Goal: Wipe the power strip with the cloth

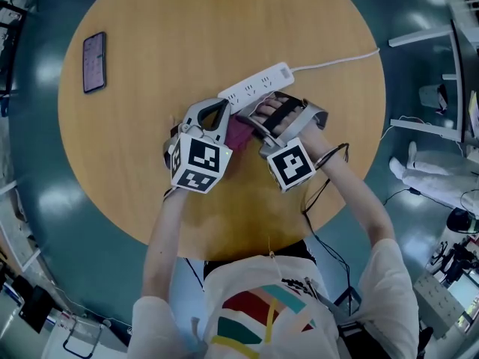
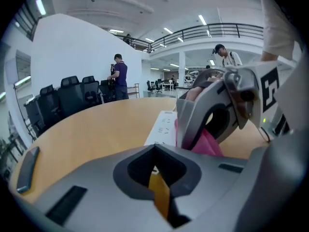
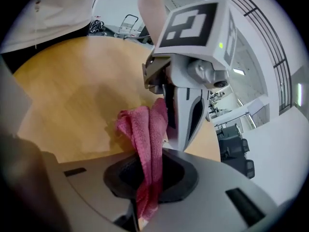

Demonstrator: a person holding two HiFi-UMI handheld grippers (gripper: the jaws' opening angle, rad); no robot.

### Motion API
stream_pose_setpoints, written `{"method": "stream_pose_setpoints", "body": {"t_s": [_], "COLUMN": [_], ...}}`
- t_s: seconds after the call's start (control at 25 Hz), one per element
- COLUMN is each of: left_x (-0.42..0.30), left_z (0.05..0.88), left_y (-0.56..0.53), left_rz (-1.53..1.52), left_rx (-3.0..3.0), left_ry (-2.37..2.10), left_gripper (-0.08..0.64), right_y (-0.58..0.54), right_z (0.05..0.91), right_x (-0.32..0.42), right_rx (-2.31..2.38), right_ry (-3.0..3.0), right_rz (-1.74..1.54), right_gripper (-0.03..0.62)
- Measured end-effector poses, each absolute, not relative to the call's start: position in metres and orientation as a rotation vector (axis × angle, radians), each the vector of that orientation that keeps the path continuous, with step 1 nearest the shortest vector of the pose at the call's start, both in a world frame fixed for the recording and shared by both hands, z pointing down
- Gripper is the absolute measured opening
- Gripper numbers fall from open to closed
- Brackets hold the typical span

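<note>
A white power strip [image 1: 258,84] lies on the round wooden table [image 1: 150,21], its cable running off to the right. My right gripper [image 1: 253,123] is shut on a pink cloth [image 3: 147,139], which hangs bunched from its jaws just in front of the strip's near side. The cloth [image 1: 239,133] shows between the two grippers. My left gripper [image 1: 219,109] sits right beside it, its tips near the strip's left end, jaws shut with nothing visible between them. In the left gripper view the strip [image 2: 161,129] lies just ahead, with the cloth [image 2: 210,144] to its right.
A dark phone [image 1: 93,62] lies on the table's far left. The strip's white cable [image 1: 337,60] runs off the table's right edge. Office chairs [image 2: 63,98] and standing people [image 2: 118,76] are in the background beyond the table.
</note>
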State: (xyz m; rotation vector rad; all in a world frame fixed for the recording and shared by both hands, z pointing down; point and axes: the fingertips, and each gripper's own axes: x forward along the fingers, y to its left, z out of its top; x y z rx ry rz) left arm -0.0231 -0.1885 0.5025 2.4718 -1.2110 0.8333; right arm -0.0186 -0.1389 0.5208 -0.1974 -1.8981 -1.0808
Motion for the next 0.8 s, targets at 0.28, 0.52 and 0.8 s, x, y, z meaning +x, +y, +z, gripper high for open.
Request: {"method": "stream_pose_setpoints", "body": {"t_s": [0.28,0.52,0.8], "left_x": [-0.020,-0.017,-0.017], "left_z": [0.506,0.506,0.506], "left_y": [-0.187,-0.189,-0.189], "left_rz": [0.920,0.913,0.911], "left_rx": [2.481,2.470,2.462], "left_ry": [-1.206,-1.215,-1.215], "left_gripper": [0.041,0.041,0.041], "right_y": [-0.154,-0.197,-0.236], "right_z": [0.530,0.533,0.535], "right_x": [0.009,0.063,0.106], "right_rx": [-0.194,-0.110,-0.066], "right_ry": [-1.867,-1.763,-1.658], "right_rz": [-1.014,-1.007,-1.014], "right_gripper": [0.040,0.040,0.040]}}
